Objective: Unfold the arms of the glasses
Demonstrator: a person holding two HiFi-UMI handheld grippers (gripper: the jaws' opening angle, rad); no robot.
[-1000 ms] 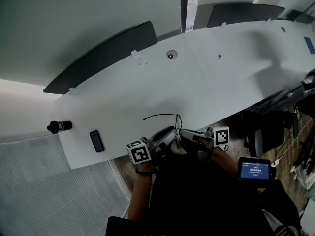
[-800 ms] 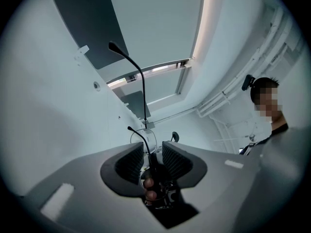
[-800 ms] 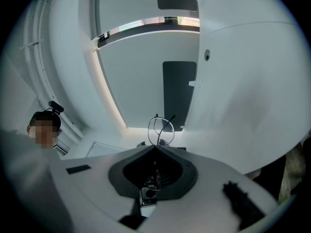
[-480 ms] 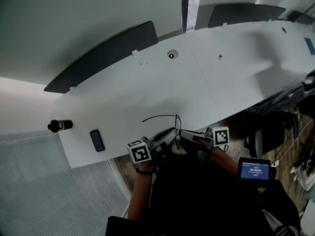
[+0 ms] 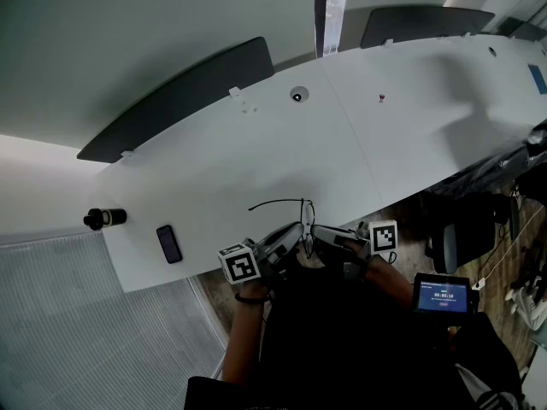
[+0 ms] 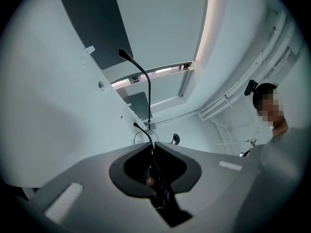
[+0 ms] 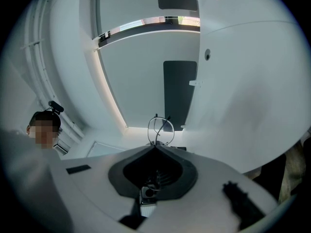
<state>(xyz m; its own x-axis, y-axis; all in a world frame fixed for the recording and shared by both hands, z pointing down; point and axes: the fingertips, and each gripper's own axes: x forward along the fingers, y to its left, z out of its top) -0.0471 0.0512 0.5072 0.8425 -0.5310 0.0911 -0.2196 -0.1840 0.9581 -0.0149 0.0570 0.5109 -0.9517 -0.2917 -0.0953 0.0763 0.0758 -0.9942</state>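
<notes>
Thin black wire-frame glasses (image 5: 306, 213) are up in the air over the near edge of the long white desk (image 5: 256, 152), with one arm stretched out along that edge. The left claw (image 5: 298, 234) is closing on the frame. The right claw (image 5: 314, 229) is clamped tight on it from the opposite side.

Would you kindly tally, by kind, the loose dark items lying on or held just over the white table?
glasses: 1
phone: 1
bottle: 1
Total: 3
</notes>
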